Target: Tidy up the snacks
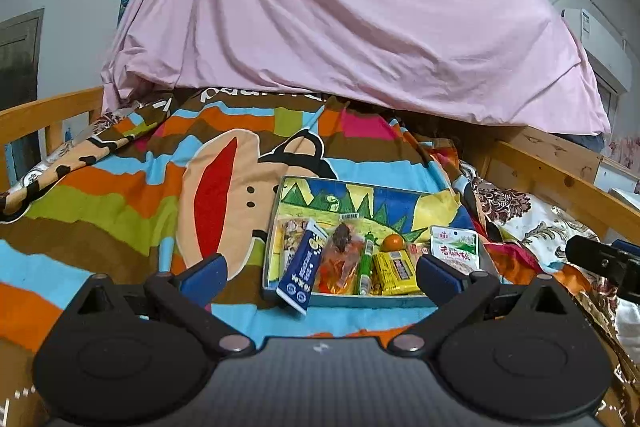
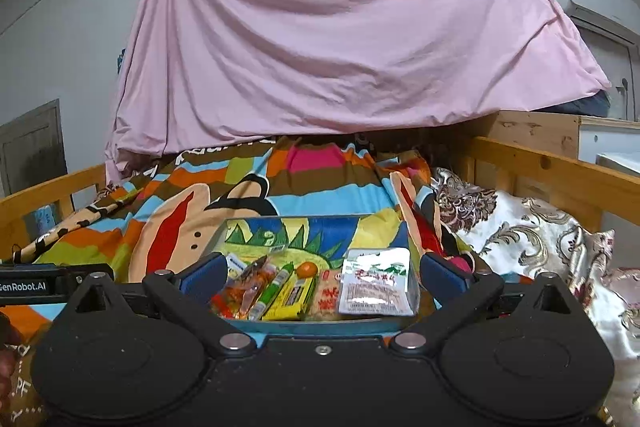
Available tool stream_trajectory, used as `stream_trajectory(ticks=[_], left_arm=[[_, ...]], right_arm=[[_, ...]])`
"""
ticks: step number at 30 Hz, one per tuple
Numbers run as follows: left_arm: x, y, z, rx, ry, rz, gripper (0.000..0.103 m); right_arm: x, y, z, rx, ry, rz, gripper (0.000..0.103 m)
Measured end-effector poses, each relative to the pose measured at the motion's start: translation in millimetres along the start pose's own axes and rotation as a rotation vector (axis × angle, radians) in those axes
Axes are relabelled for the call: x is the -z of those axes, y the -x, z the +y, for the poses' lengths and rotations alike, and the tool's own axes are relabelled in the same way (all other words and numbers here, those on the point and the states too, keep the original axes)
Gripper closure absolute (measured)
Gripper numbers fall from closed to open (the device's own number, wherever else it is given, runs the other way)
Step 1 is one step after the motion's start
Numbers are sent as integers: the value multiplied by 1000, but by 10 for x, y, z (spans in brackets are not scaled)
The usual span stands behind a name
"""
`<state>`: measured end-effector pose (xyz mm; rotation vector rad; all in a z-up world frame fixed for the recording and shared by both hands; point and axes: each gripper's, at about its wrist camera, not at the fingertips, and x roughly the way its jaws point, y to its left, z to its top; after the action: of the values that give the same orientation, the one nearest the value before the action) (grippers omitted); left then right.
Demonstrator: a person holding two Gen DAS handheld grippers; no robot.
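A shallow tray (image 1: 344,193) with a cartoon print lies on the striped bedspread; it also shows in the right wrist view (image 2: 296,223). It holds several snacks: a blue packet (image 1: 303,271) leaning over the front rim, an orange-red packet (image 1: 340,263), a green tube (image 1: 366,263), a yellow packet (image 1: 394,273), a small orange (image 1: 392,242) and a white-green packet (image 1: 456,250). The right wrist view shows the green tube (image 2: 272,289), yellow packet (image 2: 290,297) and white packet (image 2: 378,287). My left gripper (image 1: 320,277) is open and empty just before the tray. My right gripper (image 2: 320,277) is open and empty over the tray's near edge.
A pink sheet (image 1: 340,19) hangs over the far end of the bed. Wooden bed rails run along the left (image 1: 48,115) and right (image 1: 560,167). A floral quilt (image 2: 520,239) lies to the right of the tray. The right gripper's body (image 1: 604,261) shows at the left wrist view's right edge.
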<state>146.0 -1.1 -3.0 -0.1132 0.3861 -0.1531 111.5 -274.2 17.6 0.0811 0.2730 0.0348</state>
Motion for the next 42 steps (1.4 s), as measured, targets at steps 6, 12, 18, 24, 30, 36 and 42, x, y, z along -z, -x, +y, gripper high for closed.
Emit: stream_trajectory(ticks=[6, 12, 18, 24, 30, 36, 42], left_arm=[[132, 196, -15, -6, -13, 2, 0], [272, 345, -34, -9, -28, 32, 0], [367, 503, -74, -13, -51, 25, 0], [404, 617, -40, -26, -25, 23, 0], [433, 690, -48, -31, -34, 22, 0], [447, 730, -59, -36, -34, 30, 0], [469, 748, -102, -46, -63, 35, 0]], right_arm=[[129, 201, 45, -9, 10, 24, 1], [269, 375, 109, 8, 30, 40, 1], [339, 529, 143, 6, 45, 44, 1], [373, 644, 151, 3, 35, 44, 1], [410, 716, 166, 0, 31, 56, 1], [424, 732, 171, 4, 23, 65, 1], [455, 720, 191, 1, 30, 89, 1]])
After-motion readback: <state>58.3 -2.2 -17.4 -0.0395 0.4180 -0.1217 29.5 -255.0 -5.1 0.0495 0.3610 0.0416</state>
